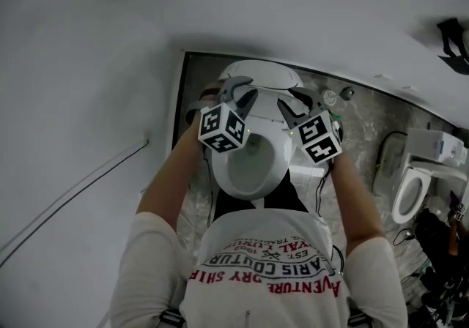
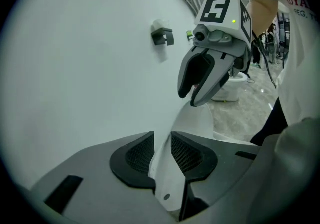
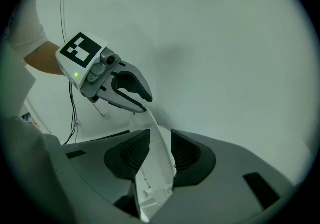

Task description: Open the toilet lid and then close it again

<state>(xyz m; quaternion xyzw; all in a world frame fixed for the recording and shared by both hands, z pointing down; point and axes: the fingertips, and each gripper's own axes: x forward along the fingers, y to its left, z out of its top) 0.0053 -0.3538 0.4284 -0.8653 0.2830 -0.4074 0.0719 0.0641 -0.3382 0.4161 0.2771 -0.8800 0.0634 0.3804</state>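
Left fingers (image 2: 187, 155) astride lid (image 2: 164, 173); overhead, neighbouring toilet (image 1: 410, 195)

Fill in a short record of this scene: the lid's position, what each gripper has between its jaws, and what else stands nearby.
toilet lid: raised, leaving the seat and bowl uncovered
left gripper: jaws apart, the lid's edge between them
right gripper: the lid's edge between its jaws; whether the pads press on it is unclear
nearby: second toilet at the head view's right
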